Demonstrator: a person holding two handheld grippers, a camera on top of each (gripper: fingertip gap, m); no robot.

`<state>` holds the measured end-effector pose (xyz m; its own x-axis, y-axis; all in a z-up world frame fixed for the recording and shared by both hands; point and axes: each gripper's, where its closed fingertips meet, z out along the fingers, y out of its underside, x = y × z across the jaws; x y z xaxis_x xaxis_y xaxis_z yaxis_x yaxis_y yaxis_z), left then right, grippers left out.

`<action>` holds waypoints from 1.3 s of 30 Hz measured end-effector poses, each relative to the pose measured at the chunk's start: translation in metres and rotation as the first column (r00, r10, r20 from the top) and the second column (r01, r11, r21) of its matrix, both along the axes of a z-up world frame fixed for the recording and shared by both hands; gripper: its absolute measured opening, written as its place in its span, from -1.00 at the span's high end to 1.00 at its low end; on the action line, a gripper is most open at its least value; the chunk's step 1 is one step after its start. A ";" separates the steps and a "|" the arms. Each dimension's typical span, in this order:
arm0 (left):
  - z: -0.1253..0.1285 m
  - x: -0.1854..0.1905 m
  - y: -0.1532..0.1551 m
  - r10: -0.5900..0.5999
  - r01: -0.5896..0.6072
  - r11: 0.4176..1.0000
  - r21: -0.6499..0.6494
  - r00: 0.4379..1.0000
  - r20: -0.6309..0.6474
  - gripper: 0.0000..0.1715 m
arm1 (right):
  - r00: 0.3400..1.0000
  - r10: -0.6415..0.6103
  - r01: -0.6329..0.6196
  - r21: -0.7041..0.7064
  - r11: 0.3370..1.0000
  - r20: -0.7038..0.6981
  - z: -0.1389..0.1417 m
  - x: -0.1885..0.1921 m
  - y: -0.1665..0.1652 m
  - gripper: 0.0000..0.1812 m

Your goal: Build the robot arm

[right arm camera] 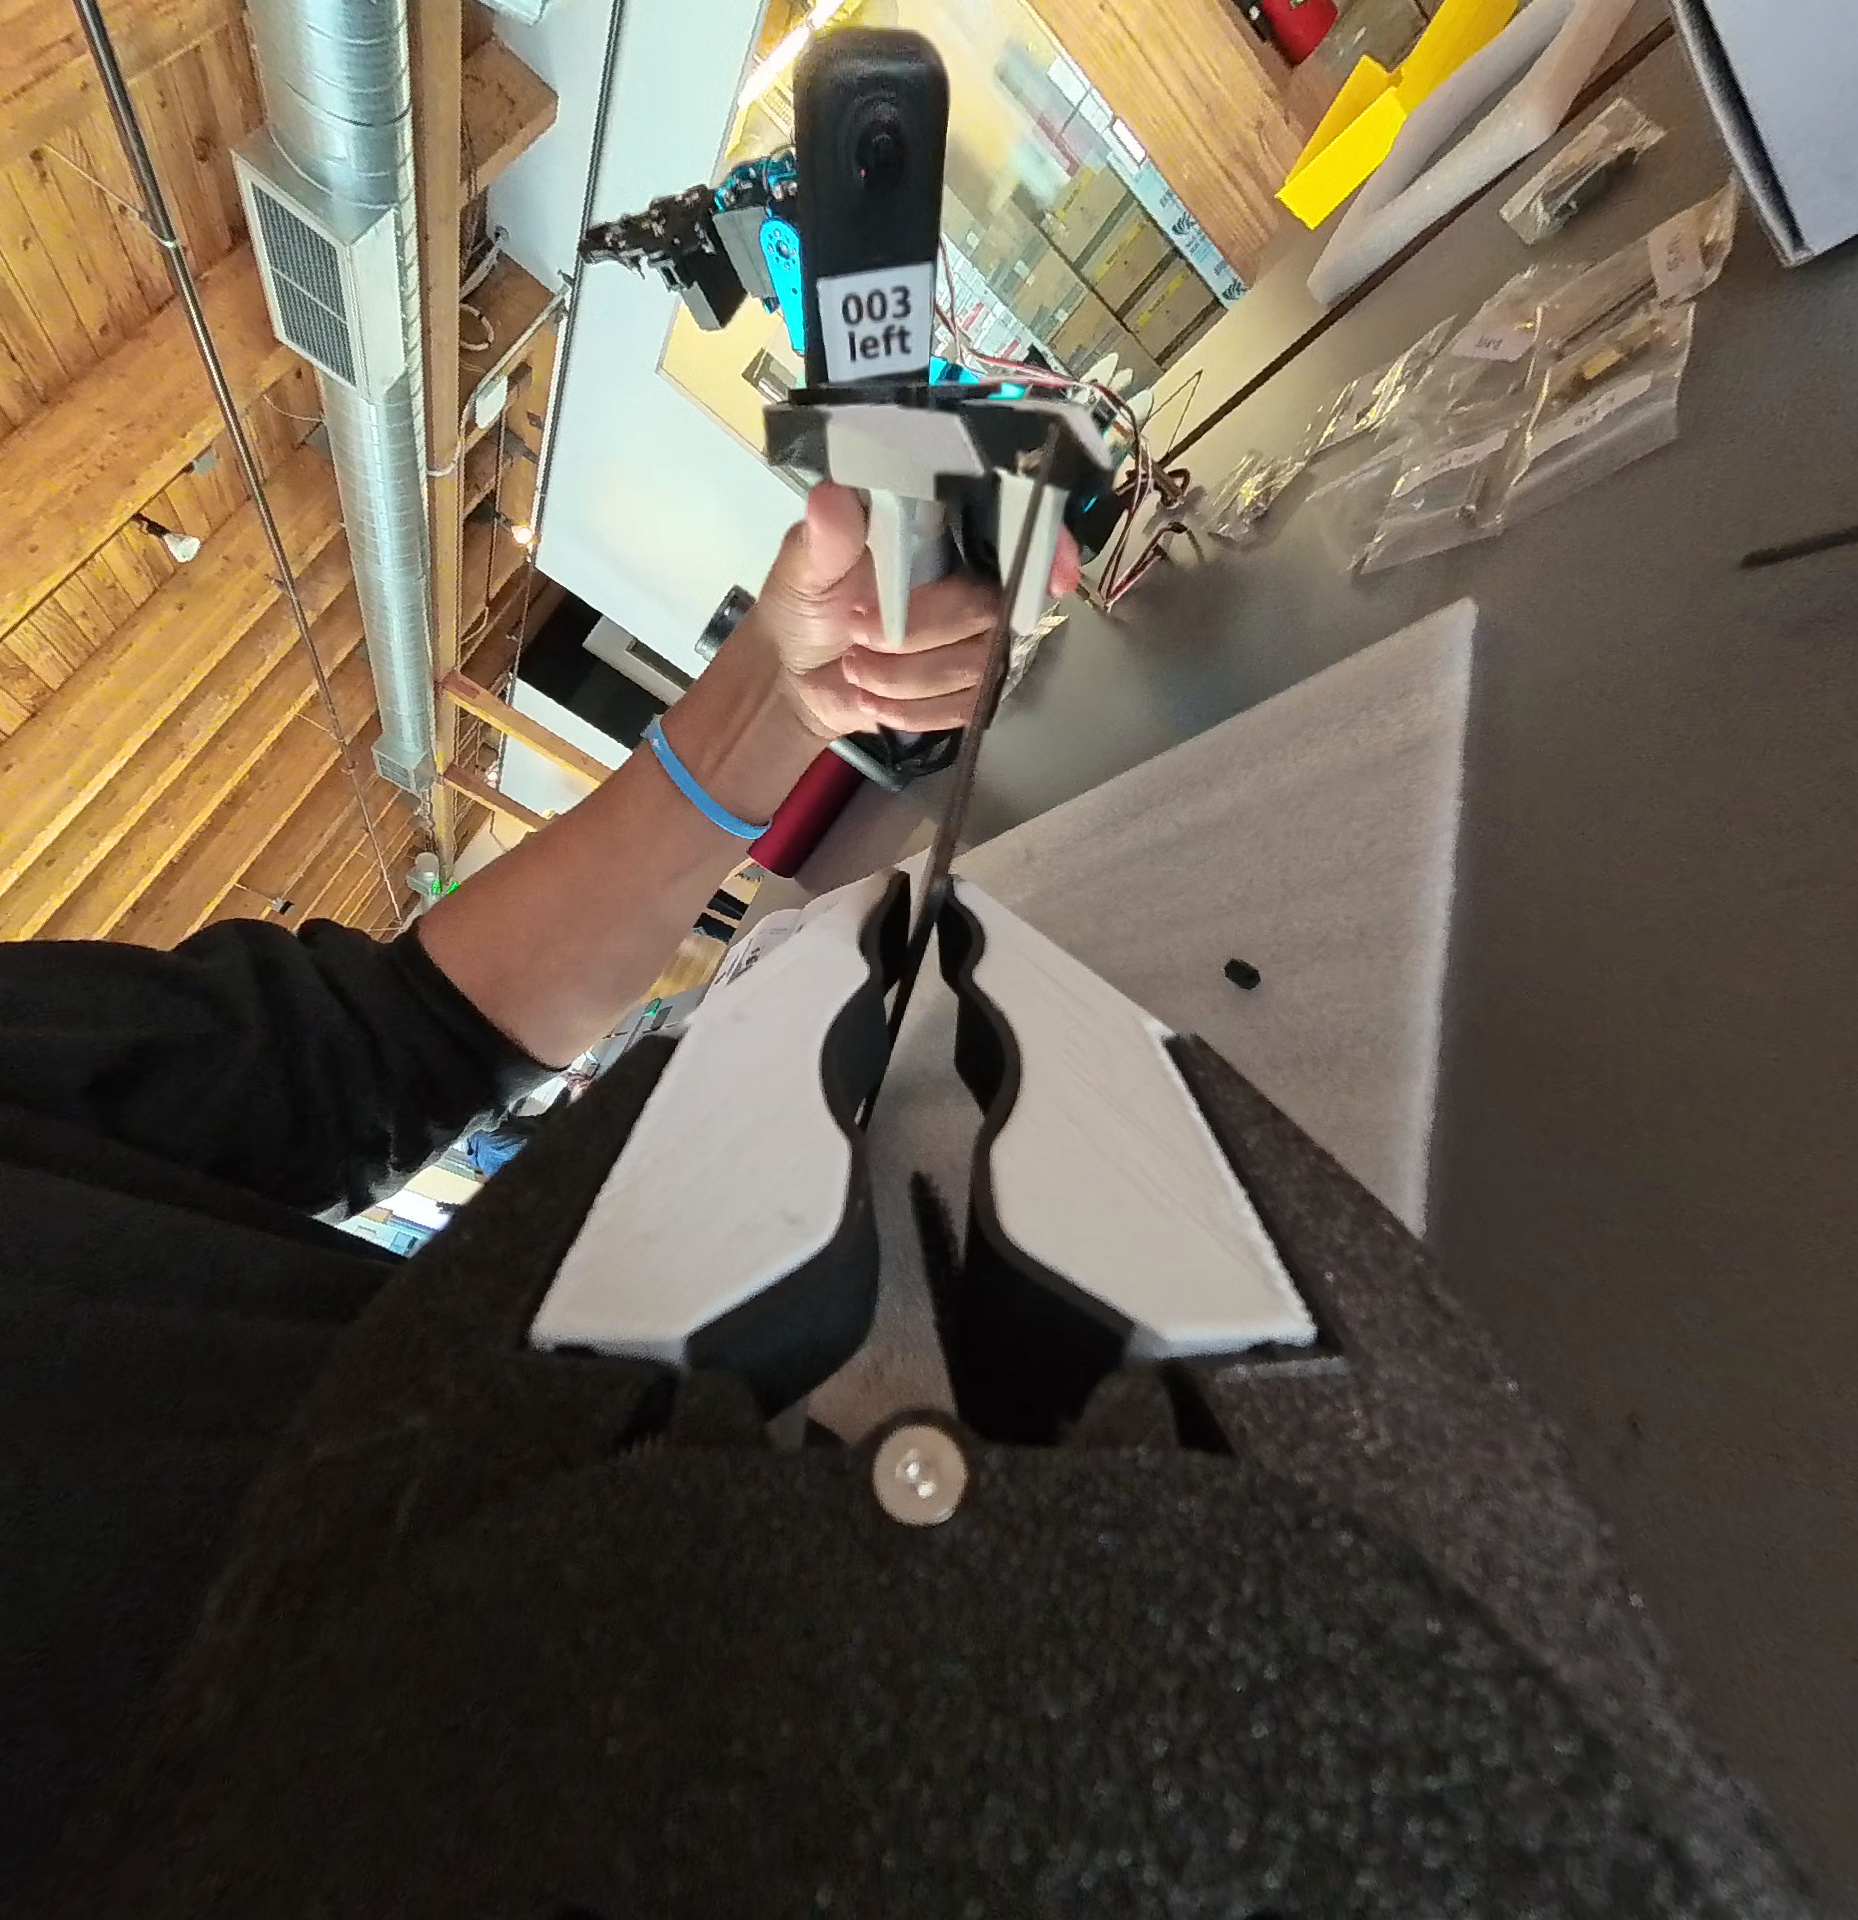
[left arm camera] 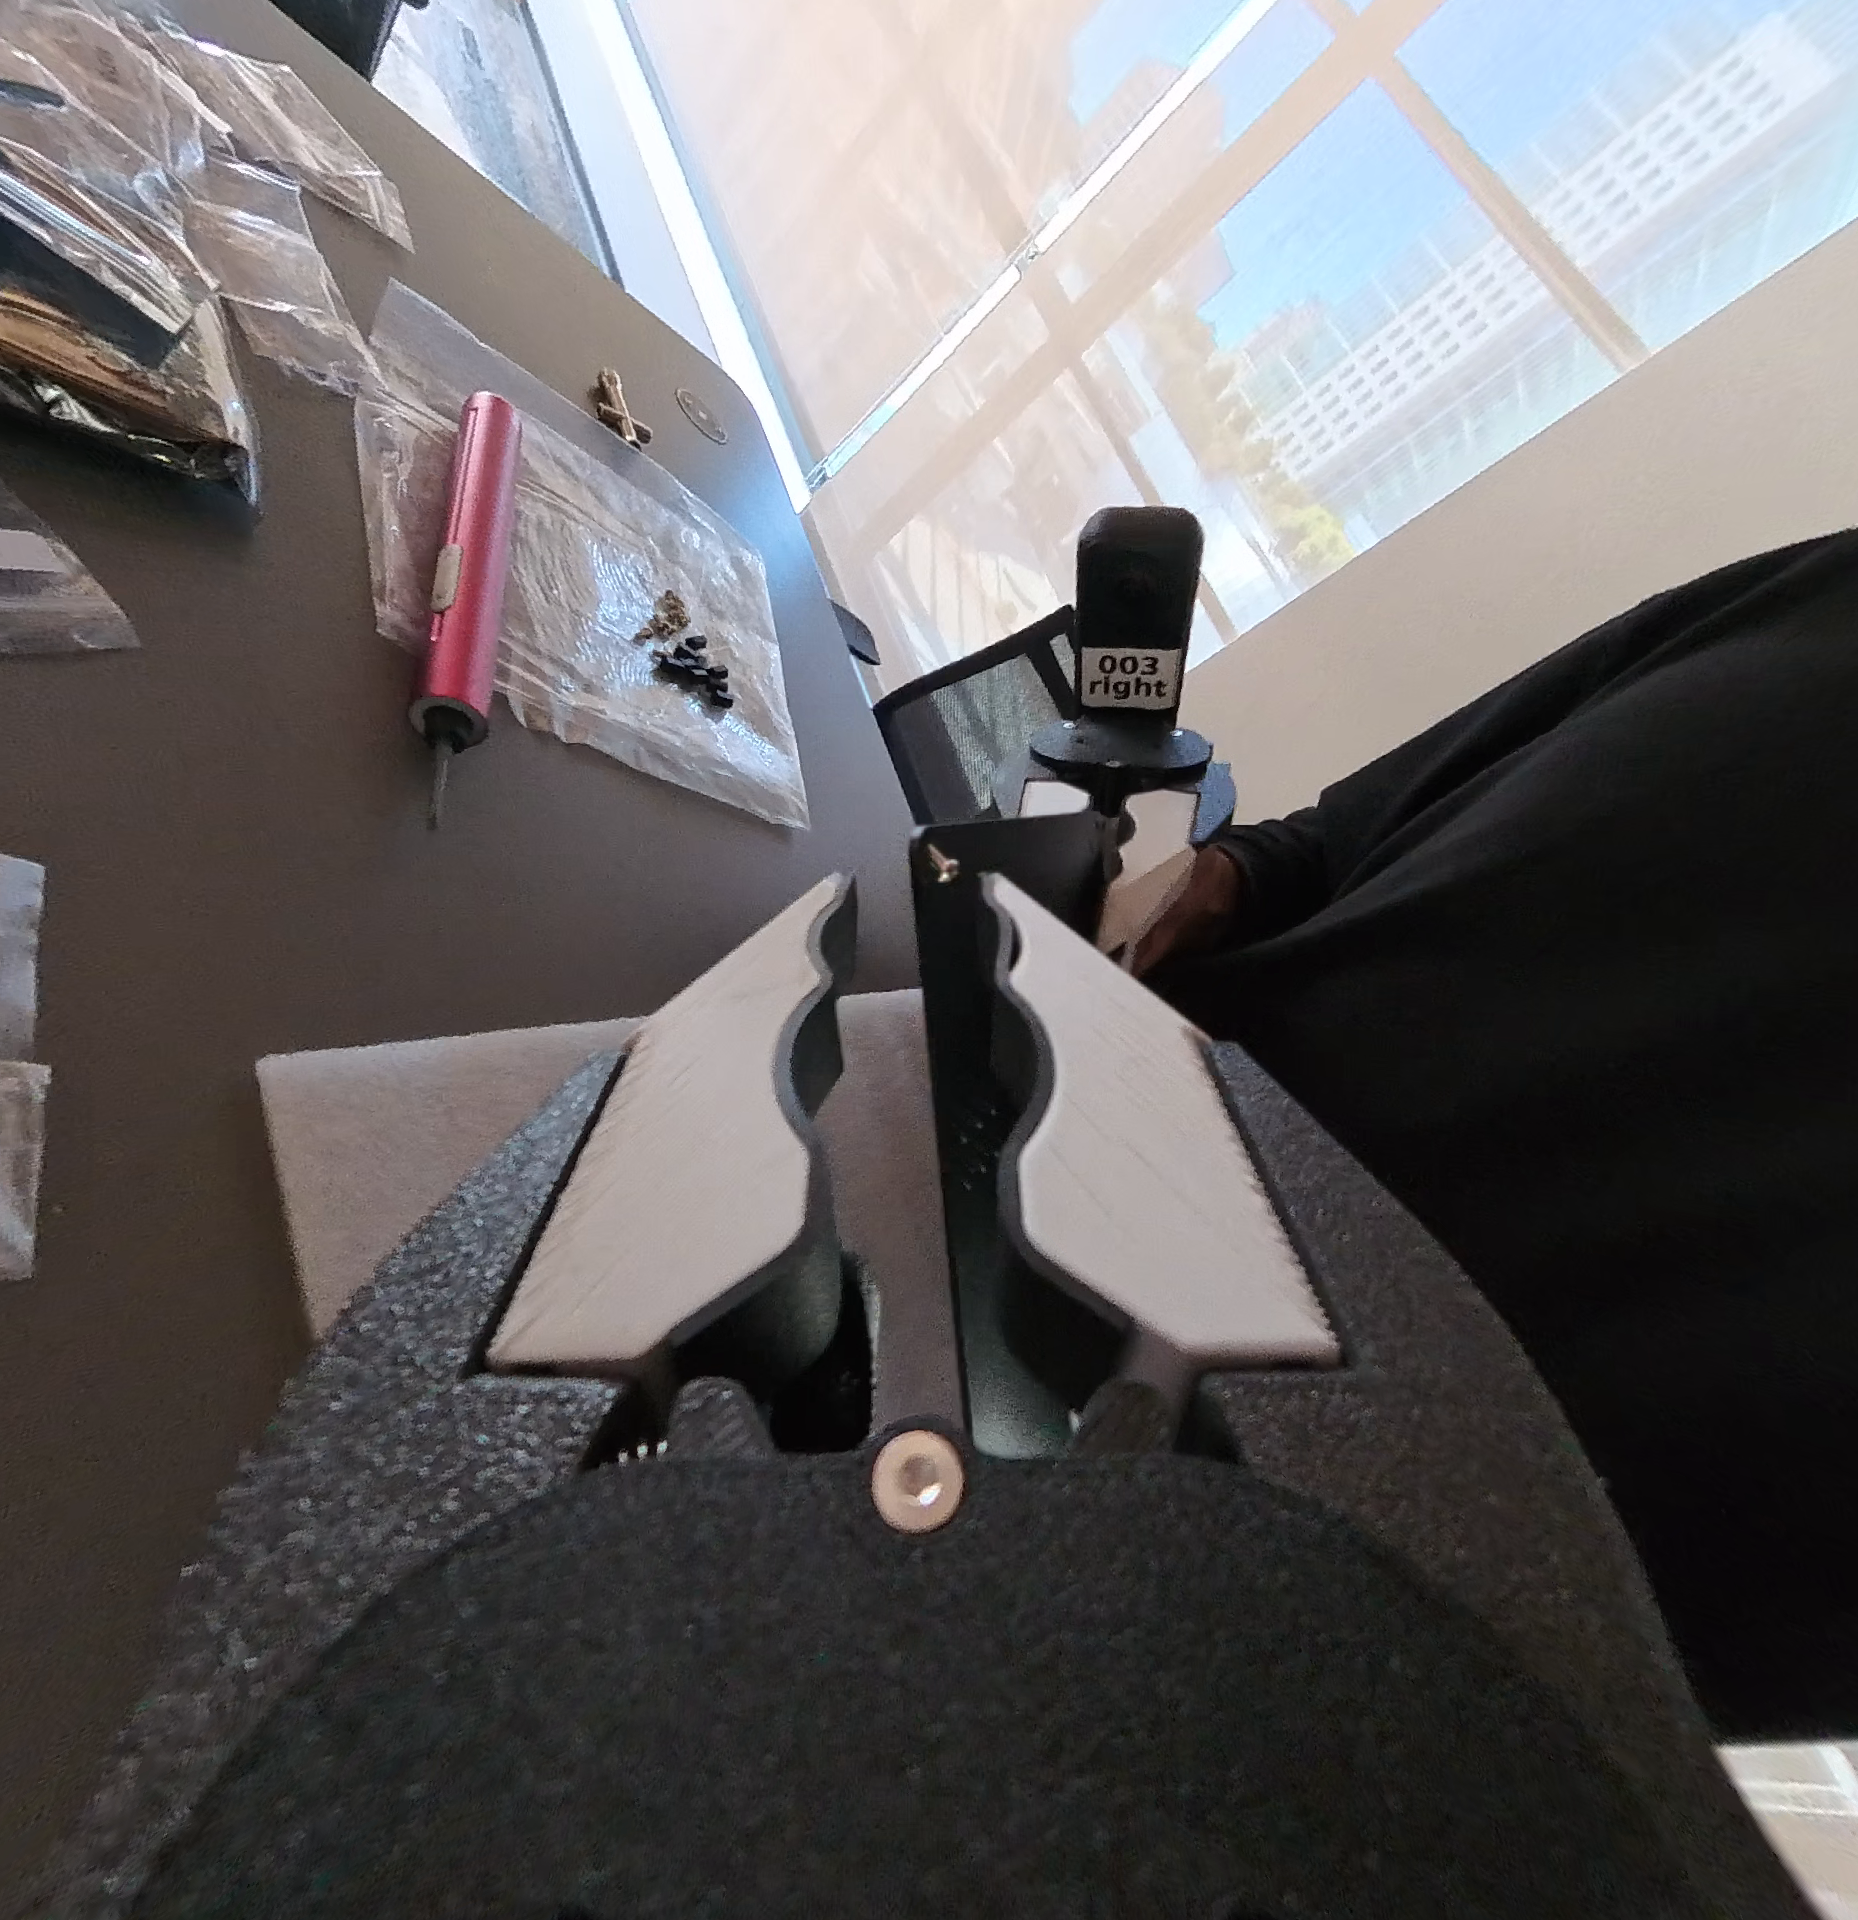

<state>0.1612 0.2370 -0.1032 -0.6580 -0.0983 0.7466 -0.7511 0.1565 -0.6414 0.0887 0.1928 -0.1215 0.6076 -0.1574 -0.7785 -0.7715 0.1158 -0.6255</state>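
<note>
Left tongs: left gripper [left arm camera: 920,925] has its jaws apart; a thin black plate [left arm camera: 951,1039] stands on edge between them, lying against the right-hand finger [left arm camera: 1101,1091] with a clear gap to the other finger.
Right tongs: right gripper [right arm camera: 925,914] has its jaws drawn almost together, clamped on the far end of the same plate, which shows there as a thin dark edge.
Plate: it spans from one gripper to the other, held above a grey foam pad [left arm camera: 437,1143]; a small screw [left arm camera: 940,864] sits at its upper corner in the left wrist view.
Far left of table: clear plastic bags [left arm camera: 270,239] lie piled on the grey table [left arm camera: 229,831], well apart from the grippers.
Left of centre: a red screwdriver [left arm camera: 468,571] lies on the edge of a clear sheet [left arm camera: 634,540], bit toward the camera.
On the sheet: a small heap of black and brass bits [left arm camera: 691,655], near the screwdriver.
Beyond the sheet: two brass parts [left arm camera: 621,407] near the table's rounded corner.
Foam pad, right wrist view: one small black piece [right arm camera: 1239,975] lies on it, to the right of the right gripper's fingers.
Hand: a hand [right arm camera: 863,644] with a blue wristband [right arm camera: 696,800] grips the left gripper's handle.
Right side: a black sleeve [left arm camera: 1527,987] fills the right of the left wrist view.
</note>
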 end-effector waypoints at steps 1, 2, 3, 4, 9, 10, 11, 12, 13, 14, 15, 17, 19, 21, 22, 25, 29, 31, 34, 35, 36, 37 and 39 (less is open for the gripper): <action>-0.001 0.001 0.000 0.002 -0.002 1.000 0.008 1.000 0.008 0.74 | 1.000 0.003 -0.003 0.000 1.000 0.004 0.001 0.000 0.001 0.97; -0.002 0.002 -0.001 0.003 -0.003 1.000 0.011 1.000 0.010 0.75 | 1.000 0.007 -0.007 0.000 1.000 0.008 0.001 0.000 0.001 0.97; -0.001 0.003 -0.001 0.003 -0.003 1.000 0.007 1.000 0.010 0.76 | 1.000 0.009 -0.009 -0.001 1.000 0.010 0.002 0.000 0.002 0.97; -0.001 0.004 -0.001 0.005 -0.005 1.000 0.003 1.000 0.010 0.76 | 1.000 0.011 -0.011 -0.001 1.000 0.012 0.002 0.001 0.002 0.97; -0.001 0.006 0.001 0.010 -0.010 1.000 -0.004 1.000 0.004 0.77 | 1.000 0.014 -0.014 -0.002 1.000 0.013 0.002 0.002 0.004 0.96; -0.002 0.006 0.002 0.009 -0.009 1.000 -0.001 1.000 0.006 0.77 | 1.000 0.015 -0.015 -0.002 1.000 0.013 0.002 0.002 0.004 0.96; -0.001 0.005 0.003 0.008 -0.008 1.000 -0.003 1.000 0.008 0.77 | 1.000 0.016 -0.016 -0.002 1.000 0.011 0.002 0.002 0.004 0.96; -0.001 0.005 0.004 0.011 -0.011 1.000 -0.005 1.000 0.006 0.77 | 1.000 0.016 -0.016 -0.004 1.000 0.011 0.002 0.002 0.004 0.96; 0.000 0.005 0.005 0.018 -0.018 1.000 -0.006 1.000 0.003 0.77 | 1.000 0.016 -0.016 -0.007 1.000 0.014 0.002 0.002 0.004 0.96; 0.001 0.005 0.006 0.025 -0.025 1.000 -0.011 1.000 0.000 0.77 | 1.000 0.016 -0.016 -0.010 1.000 0.017 0.002 0.002 0.005 0.96; 0.002 0.004 0.006 0.030 -0.030 0.999 -0.016 1.000 -0.005 0.77 | 1.000 0.018 -0.018 -0.011 1.000 0.018 0.002 0.002 0.005 0.96; 0.004 0.002 0.010 0.060 -0.061 0.998 -0.014 0.998 -0.015 0.76 | 1.000 0.021 -0.021 -0.010 1.000 0.020 0.003 0.002 0.006 0.96; 0.009 0.005 0.019 0.152 -0.153 0.988 -0.020 0.988 -0.024 0.72 | 1.000 0.023 -0.023 -0.009 1.000 0.020 0.003 0.002 0.006 0.96; 0.012 0.005 0.032 0.264 -0.264 0.964 -0.021 0.965 -0.007 0.67 | 0.999 0.025 -0.025 -0.009 1.000 0.022 0.003 0.003 0.006 0.96; 0.008 -0.001 0.036 0.298 -0.298 0.955 0.003 0.955 0.013 0.60 | 0.999 0.024 -0.024 -0.009 1.000 0.024 0.003 0.003 0.006 0.96; -0.013 -0.036 0.037 0.280 -0.282 0.955 0.094 0.960 0.029 0.49 | 0.999 0.025 -0.025 -0.003 1.000 0.025 0.003 0.003 0.006 0.96; -0.047 -0.069 0.035 0.208 -0.207 0.953 0.221 0.978 0.023 0.46 | 0.998 0.046 -0.047 0.004 0.999 0.041 0.008 -0.001 0.006 0.95; -0.053 -0.077 0.035 0.162 -0.161 0.960 0.229 0.987 0.014 0.46 | 0.997 0.060 -0.060 -0.003 0.998 0.052 0.010 -0.003 0.005 0.95; -0.051 -0.093 0.028 0.016 -0.018 0.983 0.185 1.000 0.014 0.68 | 0.994 0.086 -0.085 -0.012 0.996 0.060 0.008 -0.005 0.003 0.94; -0.052 -0.096 0.027 -0.022 0.021 0.984 0.176 1.000 0.006 0.70 | 0.994 0.095 -0.095 -0.015 0.995 0.060 0.007 -0.005 0.002 0.94; -0.053 -0.096 0.026 -0.050 0.051 0.985 0.166 0.999 -0.008 0.73 | 0.993 0.106 -0.105 -0.017 0.994 0.057 0.005 -0.005 0.000 0.94; -0.052 -0.097 0.025 -0.079 0.081 0.986 0.147 0.997 -0.016 0.78 | 0.991 0.119 -0.118 -0.022 0.993 0.058 0.003 -0.005 -0.002 0.95; -0.047 -0.100 0.024 -0.135 0.136 0.987 0.085 0.991 -0.017 0.89 | 0.987 0.150 -0.148 -0.037 0.988 0.059 -0.004 -0.006 -0.006 0.96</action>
